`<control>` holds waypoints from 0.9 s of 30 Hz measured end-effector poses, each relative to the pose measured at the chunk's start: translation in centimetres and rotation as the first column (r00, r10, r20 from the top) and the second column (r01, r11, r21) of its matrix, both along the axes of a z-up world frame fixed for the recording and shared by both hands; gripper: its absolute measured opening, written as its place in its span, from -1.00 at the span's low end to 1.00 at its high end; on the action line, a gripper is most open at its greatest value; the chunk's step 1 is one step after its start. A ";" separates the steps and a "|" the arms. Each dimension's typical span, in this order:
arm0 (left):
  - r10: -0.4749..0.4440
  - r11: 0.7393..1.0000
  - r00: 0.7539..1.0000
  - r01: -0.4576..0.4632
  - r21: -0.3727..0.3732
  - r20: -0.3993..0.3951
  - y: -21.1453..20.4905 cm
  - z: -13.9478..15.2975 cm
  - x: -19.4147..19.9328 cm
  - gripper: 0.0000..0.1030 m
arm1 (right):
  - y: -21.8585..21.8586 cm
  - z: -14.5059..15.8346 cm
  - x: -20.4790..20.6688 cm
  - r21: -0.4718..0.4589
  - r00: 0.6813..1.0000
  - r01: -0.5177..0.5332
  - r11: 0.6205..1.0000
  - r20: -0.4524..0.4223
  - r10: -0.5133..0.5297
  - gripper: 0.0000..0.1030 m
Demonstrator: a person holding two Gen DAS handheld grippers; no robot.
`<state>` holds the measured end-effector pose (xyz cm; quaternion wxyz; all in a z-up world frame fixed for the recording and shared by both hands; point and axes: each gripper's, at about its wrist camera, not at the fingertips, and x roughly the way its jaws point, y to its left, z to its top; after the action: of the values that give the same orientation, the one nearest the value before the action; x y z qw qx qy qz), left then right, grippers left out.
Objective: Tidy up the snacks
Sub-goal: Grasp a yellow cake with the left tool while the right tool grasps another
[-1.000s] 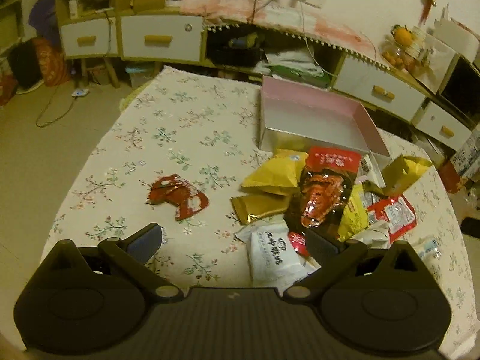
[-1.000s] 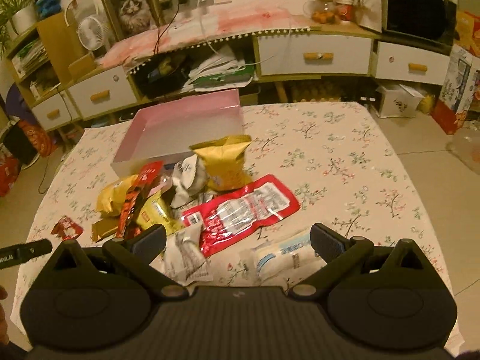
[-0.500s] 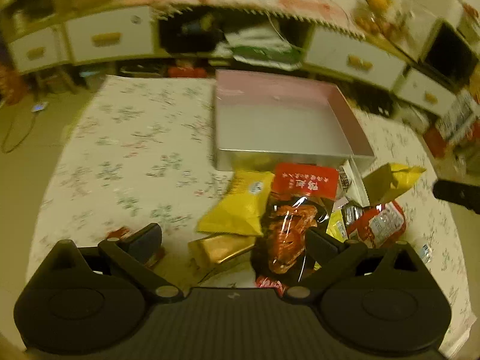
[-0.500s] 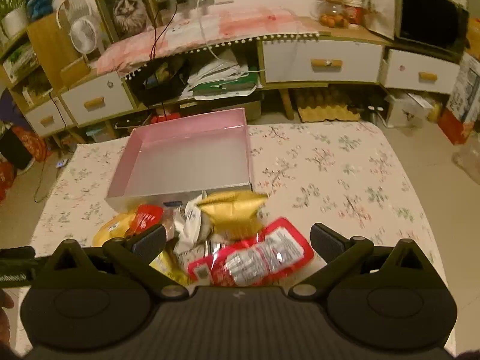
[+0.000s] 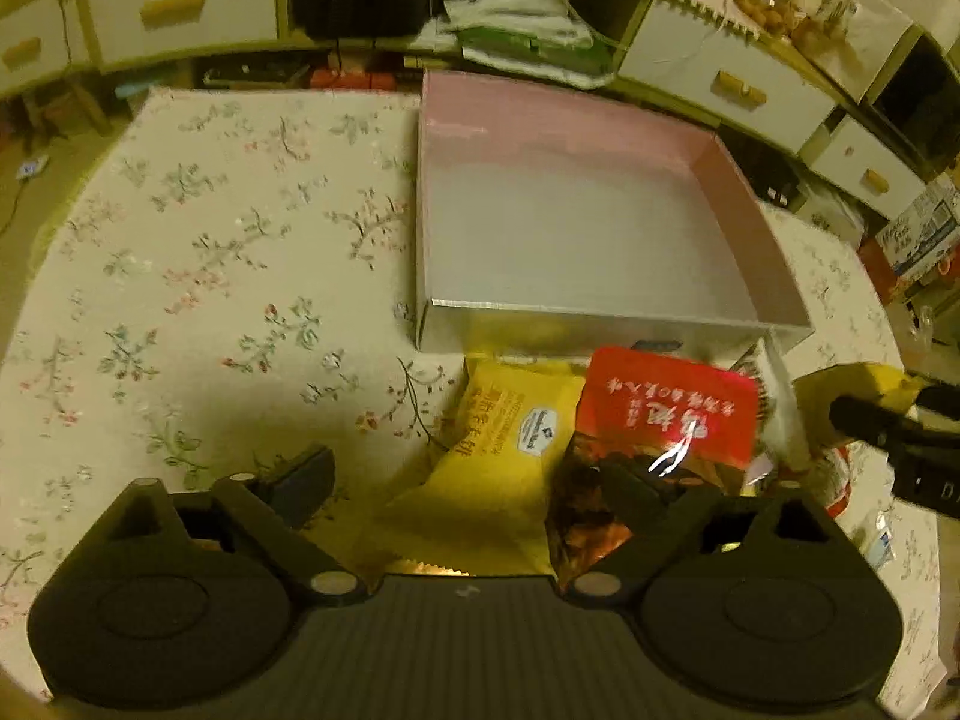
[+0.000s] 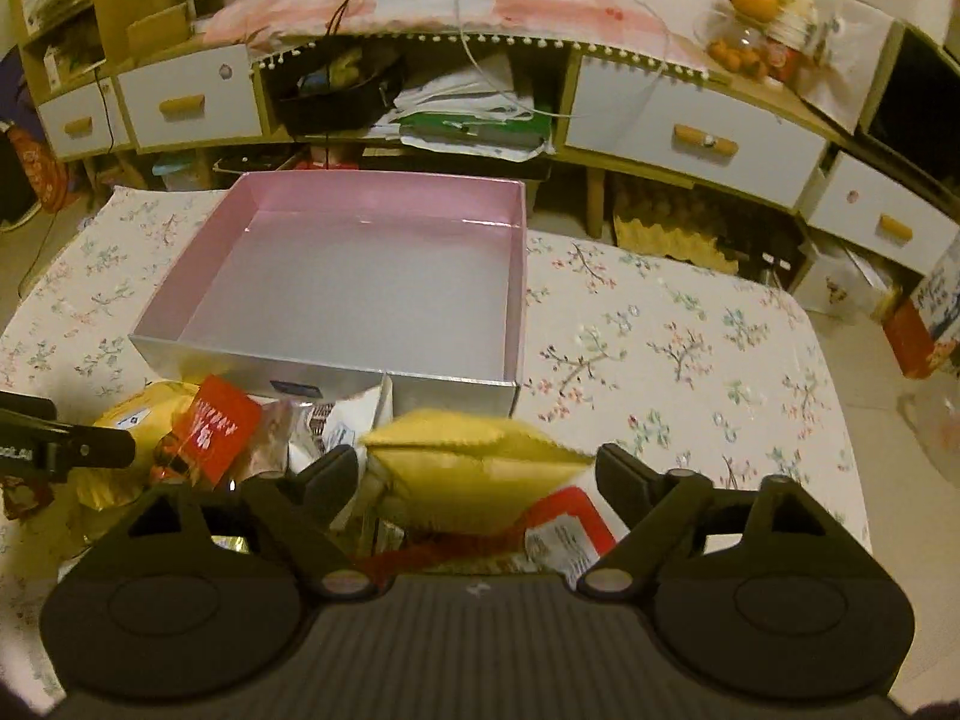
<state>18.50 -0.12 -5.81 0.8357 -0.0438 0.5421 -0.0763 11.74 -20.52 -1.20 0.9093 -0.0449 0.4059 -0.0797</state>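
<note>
An empty pink-walled box [image 5: 576, 222] stands on the floral table, also in the right wrist view [image 6: 360, 282]. A pile of snack packets lies against its near wall. My left gripper [image 5: 474, 480] is open over a yellow packet [image 5: 504, 456], its right finger on a red-topped packet [image 5: 666, 408]. My right gripper [image 6: 477, 471] is open around a yellow pouch [image 6: 474, 474], fingers either side, apart from it. A red packet [image 6: 564, 522] lies under that pouch. The right gripper's tip [image 5: 870, 420] shows at the left wrist view's right edge.
The floral tablecloth [image 5: 210, 276] stretches left of the box and to its right [image 6: 690, 372]. Behind the table stands a low cabinet with white drawers [image 6: 690, 132], cables and papers. A bowl of oranges [image 6: 750, 18] sits on top.
Both grippers moved forward and down toward the pile and box. The yellow packet now lies between the left fingers, the yellow pouch between the right ones. Both stay open.
</note>
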 end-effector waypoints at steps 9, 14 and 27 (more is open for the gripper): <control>-0.034 0.999 0.998 0.032 -0.041 -0.044 -0.4 -1.9 1.1 0.30 | -0.8 -1.4 0.7 0.020 0.999 0.015 1.000 -0.034 -0.014 0.22; -0.056 0.998 0.998 0.055 -0.043 -0.022 -1.2 -1.9 0.8 -0.08 | -0.5 -1.2 0.5 0.013 0.999 0.020 1.000 -0.029 -0.020 0.15; -0.034 0.997 0.999 0.033 -0.075 -0.014 -0.3 -0.4 -0.1 -0.11 | -1.7 1.1 -1.0 0.088 0.999 0.044 0.995 -0.008 -0.043 0.10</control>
<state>18.39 -0.46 -6.21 0.8278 -0.0668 0.5460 -0.1101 10.73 -22.22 -0.10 0.9073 0.0036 0.4126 -0.0814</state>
